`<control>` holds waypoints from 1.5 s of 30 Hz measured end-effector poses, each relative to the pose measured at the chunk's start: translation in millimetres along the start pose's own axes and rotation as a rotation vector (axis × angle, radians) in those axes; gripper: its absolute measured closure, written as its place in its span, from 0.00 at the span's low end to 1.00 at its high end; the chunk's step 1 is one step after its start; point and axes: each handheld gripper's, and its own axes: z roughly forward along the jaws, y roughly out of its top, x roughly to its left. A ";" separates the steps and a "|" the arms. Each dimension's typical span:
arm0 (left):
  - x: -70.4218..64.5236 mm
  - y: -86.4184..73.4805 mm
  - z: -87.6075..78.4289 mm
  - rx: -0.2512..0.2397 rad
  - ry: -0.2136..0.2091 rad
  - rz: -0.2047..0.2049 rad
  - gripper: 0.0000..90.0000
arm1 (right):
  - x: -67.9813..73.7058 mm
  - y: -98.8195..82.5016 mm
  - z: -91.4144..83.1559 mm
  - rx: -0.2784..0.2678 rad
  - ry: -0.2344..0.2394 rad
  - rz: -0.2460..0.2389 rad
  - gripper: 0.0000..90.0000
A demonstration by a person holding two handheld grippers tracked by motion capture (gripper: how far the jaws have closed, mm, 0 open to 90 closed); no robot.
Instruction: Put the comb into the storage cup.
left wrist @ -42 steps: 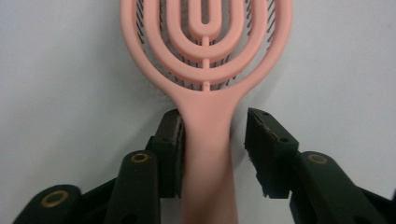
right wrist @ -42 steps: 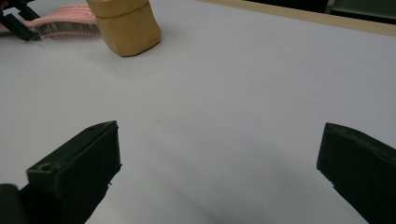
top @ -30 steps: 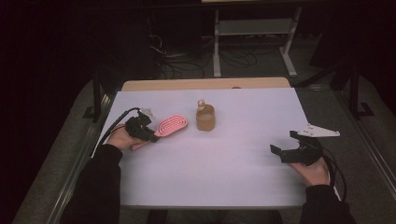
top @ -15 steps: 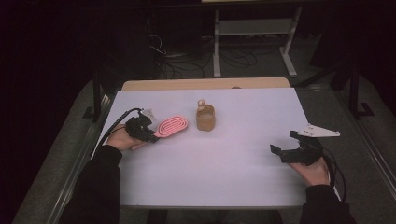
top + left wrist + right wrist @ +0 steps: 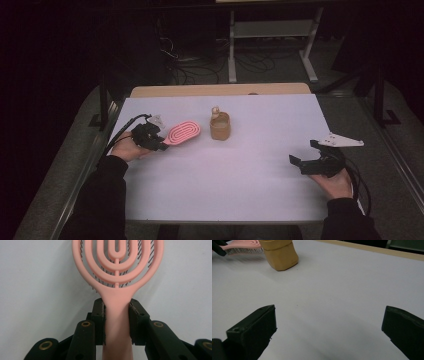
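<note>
A pink hairbrush (image 5: 183, 132) with an oval ringed head lies at the left of the white table, bristles down. My left gripper (image 5: 159, 144) is shut on its handle; in the left gripper view both pads press the handle (image 5: 117, 322) just below the head (image 5: 117, 262). A tan wooden holder (image 5: 220, 126) with a small knob on top stands just right of the brush, and shows in the right gripper view (image 5: 279, 253) beside the brush's bristles (image 5: 243, 248). My right gripper (image 5: 304, 156) rests at the table's right, open wide, with nothing between its fingers.
The white table sheet (image 5: 235, 185) has a wooden strip (image 5: 220, 90) along its far edge. Beyond it is a dark floor with cables and a metal stand (image 5: 270, 30). A black frame post (image 5: 380, 95) stands at the right.
</note>
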 end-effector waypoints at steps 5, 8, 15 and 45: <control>-0.3 0.7 -8.8 -0.001 0.002 0.007 0.77 | 0.2 0.1 -0.3 -0.002 0.002 0.001 0.00; 0.0 1.2 -15.6 -0.011 0.007 0.001 0.77 | 0.2 0.0 -0.4 -0.001 0.003 0.001 0.00; -3.8 10.7 -33.1 -0.042 0.020 0.024 0.77 | -0.2 0.0 -0.8 -0.003 0.003 0.006 0.00; -25.5 58.3 -63.6 -0.126 0.029 0.141 0.77 | -1.0 0.2 -1.0 -0.009 0.013 0.017 0.00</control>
